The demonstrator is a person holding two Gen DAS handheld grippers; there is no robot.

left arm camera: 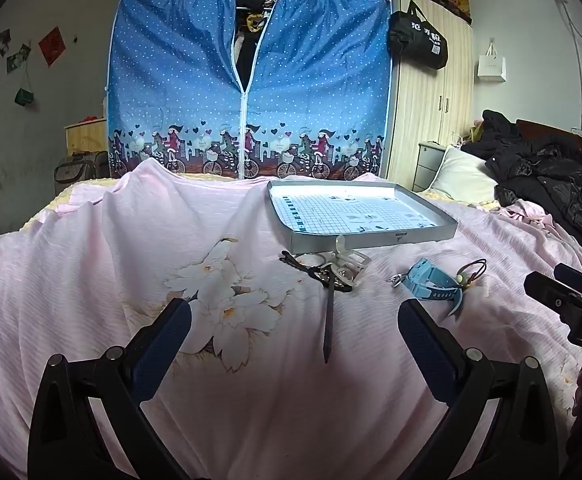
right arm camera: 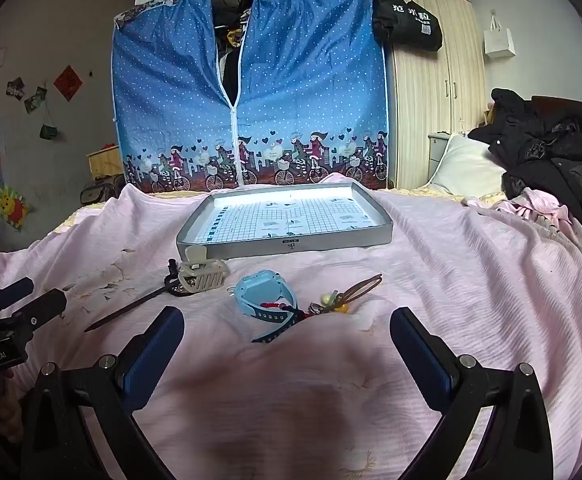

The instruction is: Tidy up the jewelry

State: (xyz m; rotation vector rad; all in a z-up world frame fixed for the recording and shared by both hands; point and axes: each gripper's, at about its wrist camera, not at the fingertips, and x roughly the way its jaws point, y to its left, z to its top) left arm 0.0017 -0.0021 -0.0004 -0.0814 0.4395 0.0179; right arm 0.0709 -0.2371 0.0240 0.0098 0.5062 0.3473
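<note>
A shallow grey box lid (left arm camera: 407, 236) (right arm camera: 331, 242) with a grid-printed inside lies on the pink bedsheet. In front of it are a white hair clip (left arm camera: 347, 258) (right arm camera: 205, 274), a dark hair stick (left arm camera: 329, 320) (right arm camera: 131, 308), a light-blue watch (left arm camera: 435, 282) (right arm camera: 261, 294), and a brown hair tie with small beads (left arm camera: 471, 272) (right arm camera: 351, 296). My left gripper (left arm camera: 295, 328) is open, hovering short of the hair stick. My right gripper (right arm camera: 287, 336) is open too, just short of the watch. Neither holds anything.
A blue zip-up fabric wardrobe (left arm camera: 247, 80) stands behind the bed, a wooden wardrobe (left arm camera: 431, 112) to its right. Black jackets (left arm camera: 547, 184) and a white pillow (right arm camera: 463, 168) lie at the bed's right. The sheet bulges in folds near the watch (right arm camera: 323, 340).
</note>
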